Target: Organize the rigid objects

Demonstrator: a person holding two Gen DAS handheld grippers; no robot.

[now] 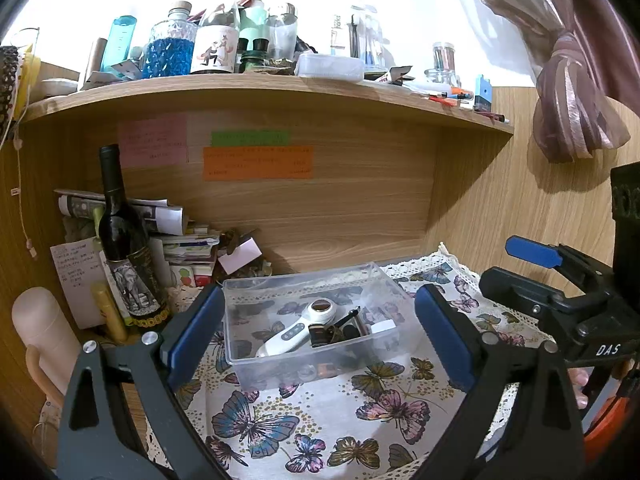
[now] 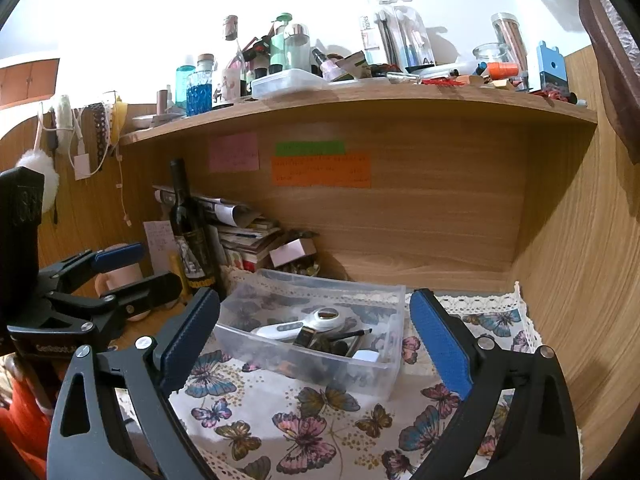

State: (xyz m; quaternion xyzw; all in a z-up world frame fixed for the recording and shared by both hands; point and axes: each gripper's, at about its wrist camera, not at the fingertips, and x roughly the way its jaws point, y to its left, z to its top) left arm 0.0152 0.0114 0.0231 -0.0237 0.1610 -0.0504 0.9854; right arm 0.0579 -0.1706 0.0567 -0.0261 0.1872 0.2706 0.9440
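Both claws spread wide, nothing gripped: left gripper [image 1: 316,336] and right gripper [image 2: 316,340] hovering side by side over the butterfly cloth [image 1: 304,412]. Clear plastic bin [image 1: 312,320] sitting on that cloth, straight ahead between the pads. Inside: white handheld device [image 1: 300,326] lying diagonal, touching a heap of small dark bits. Dark wine bottle [image 1: 124,240] upright, back left, beside stacked papers [image 1: 176,236].

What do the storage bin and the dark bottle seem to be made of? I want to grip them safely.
The storage bin looks like clear, slightly frosted rigid plastic: the butterfly cloth shows through its walls. The dark bottle seems to be glossy dark glass with a paper label; highlights run along its shoulder.
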